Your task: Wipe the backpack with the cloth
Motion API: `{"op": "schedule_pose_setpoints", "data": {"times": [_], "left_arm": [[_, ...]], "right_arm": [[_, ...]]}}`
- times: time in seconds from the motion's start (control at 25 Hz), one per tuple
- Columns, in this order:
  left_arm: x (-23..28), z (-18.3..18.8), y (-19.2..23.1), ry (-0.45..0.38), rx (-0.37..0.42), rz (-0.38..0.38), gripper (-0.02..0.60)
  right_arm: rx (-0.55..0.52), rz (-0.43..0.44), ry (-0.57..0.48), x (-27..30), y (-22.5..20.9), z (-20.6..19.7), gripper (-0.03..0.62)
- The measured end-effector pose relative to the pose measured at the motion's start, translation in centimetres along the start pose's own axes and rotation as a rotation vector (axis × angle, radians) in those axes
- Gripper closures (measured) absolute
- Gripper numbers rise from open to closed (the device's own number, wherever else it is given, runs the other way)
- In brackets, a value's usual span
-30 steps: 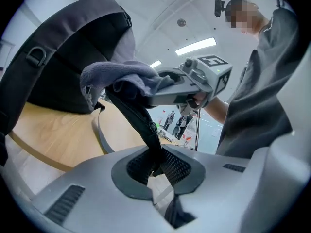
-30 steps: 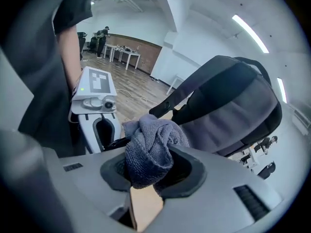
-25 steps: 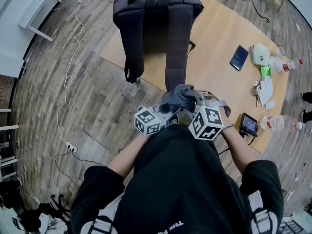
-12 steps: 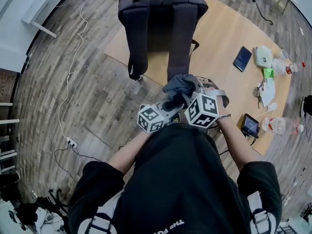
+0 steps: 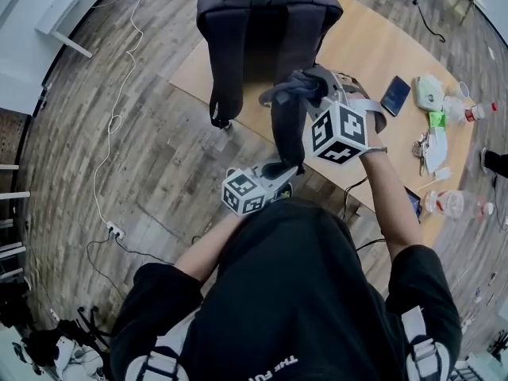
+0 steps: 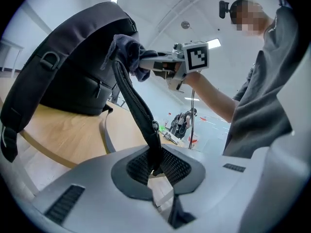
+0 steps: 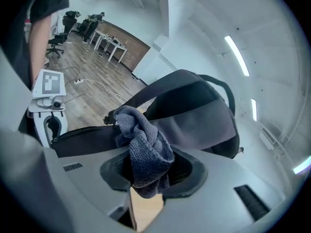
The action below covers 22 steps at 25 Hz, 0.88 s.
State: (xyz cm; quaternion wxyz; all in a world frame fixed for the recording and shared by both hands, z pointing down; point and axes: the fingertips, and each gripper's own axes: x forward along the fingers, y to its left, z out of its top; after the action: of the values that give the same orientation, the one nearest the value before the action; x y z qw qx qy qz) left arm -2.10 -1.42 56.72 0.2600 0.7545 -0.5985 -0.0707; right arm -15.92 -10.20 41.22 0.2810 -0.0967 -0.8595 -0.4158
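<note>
On the wooden desk (image 5: 373, 54) our backpack (image 5: 266, 30) stands upright, straps toward us. Our left gripper (image 5: 279, 171) has its jaws clamped on one shoulder strap's (image 5: 286, 129) lower end, pulled taut. The right gripper (image 5: 313, 87) pinches the cloth (image 5: 295, 86) against that strap higher up. A phone (image 5: 393, 95) and a bottle (image 5: 454, 203) lie well apart to the right.

Tally as I see it from above. Backpack (image 5: 266, 22): one. Shoulder strap (image 5: 223, 74): two. Cloth (image 5: 295, 86): one. Grippers in my hands: two, the left gripper (image 5: 279, 171) and the right gripper (image 5: 313, 94). Marker cube (image 5: 244, 194): two, one per gripper. Table (image 5: 357, 54): one. On it, phone (image 5: 393, 95): one; plastic bottle (image 5: 456, 203): two. On the floor, white cable (image 5: 119, 109): one; power strip (image 5: 116, 231): one. The small clutter beside the phone is too fine for me to count.
</note>
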Motion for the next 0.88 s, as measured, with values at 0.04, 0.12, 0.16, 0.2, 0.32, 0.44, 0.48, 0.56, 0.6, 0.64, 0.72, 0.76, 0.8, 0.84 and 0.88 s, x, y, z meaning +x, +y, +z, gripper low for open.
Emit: {"op": "schedule_pose_setpoints", "data": {"times": [0.04, 0.12, 0.16, 0.2, 0.32, 0.44, 0.48, 0.56, 0.6, 0.64, 0.72, 0.76, 0.8, 0.84, 0.88], "left_arm": [[0.1, -0.2, -0.1, 0.007, 0.003, -0.003, 0.529], [0.2, -0.4, -0.4, 0.024, 0.014, -0.015, 0.529], [0.3, -0.4, -0.7, 0.030, 0.023, -0.022, 0.529], [0.3, -0.5, -0.9, 0.036, 0.033, -0.029, 0.529], [0.5, -0.6, -1.2, 0.052, 0.047, -0.044, 0.529], [0.6, -0.8, -1.4, 0.053, 0.061, -0.050, 0.531], [0.7, -0.8, -1.5, 0.049, 0.065, -0.053, 0.531], [0.9, -0.7, -1.7, 0.043, 0.067, -0.060, 0.531], [1.0, -0.8, -1.7, 0.043, 0.067, -0.062, 0.531], [1.0, -0.8, -1.8, 0.043, 0.068, -0.065, 0.531], [1.1, -0.9, -1.9, 0.044, 0.065, -0.072, 0.531], [1.2, -0.9, -1.9, 0.045, 0.063, -0.075, 0.531], [1.2, -1.0, -1.9, 0.047, 0.063, -0.077, 0.531], [1.2, -1.1, -1.9, 0.050, 0.064, -0.079, 0.531], [1.2, -1.1, -1.9, 0.053, 0.064, -0.081, 0.531]], "right_arm": [[-0.008, -0.031, -0.003, -0.2, -1.3, 0.3, 0.467], [-0.034, -0.100, -0.010, -0.7, -4.0, 1.1, 0.467], [-0.050, -0.138, -0.012, -1.0, -5.5, 1.6, 0.467], [-0.066, -0.177, -0.015, -1.4, -7.1, 2.1, 0.467], [-0.085, -0.283, -0.029, -2.4, -11.8, 3.4, 0.467], [-0.093, -0.337, -0.034, -2.6, -14.8, 4.2, 0.467], [-0.098, -0.351, -0.032, -2.5, -15.4, 4.3, 0.467], [-0.100, -0.366, -0.024, -2.3, -16.1, 4.5, 0.467], [-0.101, -0.369, -0.020, -2.2, -16.2, 4.6, 0.467], [-0.103, -0.374, -0.017, -2.2, -16.2, 4.6, 0.467], [-0.103, -0.385, -0.016, -2.2, -16.1, 4.7, 0.467], [-0.102, -0.386, -0.016, -2.2, -15.7, 4.7, 0.467], [-0.107, -0.379, -0.014, -2.1, -15.1, 4.6, 0.467], [-0.124, -0.365, -0.007, -1.9, -14.2, 4.3, 0.467], [-0.150, -0.345, 0.004, -1.6, -13.0, 4.0, 0.467]]}}
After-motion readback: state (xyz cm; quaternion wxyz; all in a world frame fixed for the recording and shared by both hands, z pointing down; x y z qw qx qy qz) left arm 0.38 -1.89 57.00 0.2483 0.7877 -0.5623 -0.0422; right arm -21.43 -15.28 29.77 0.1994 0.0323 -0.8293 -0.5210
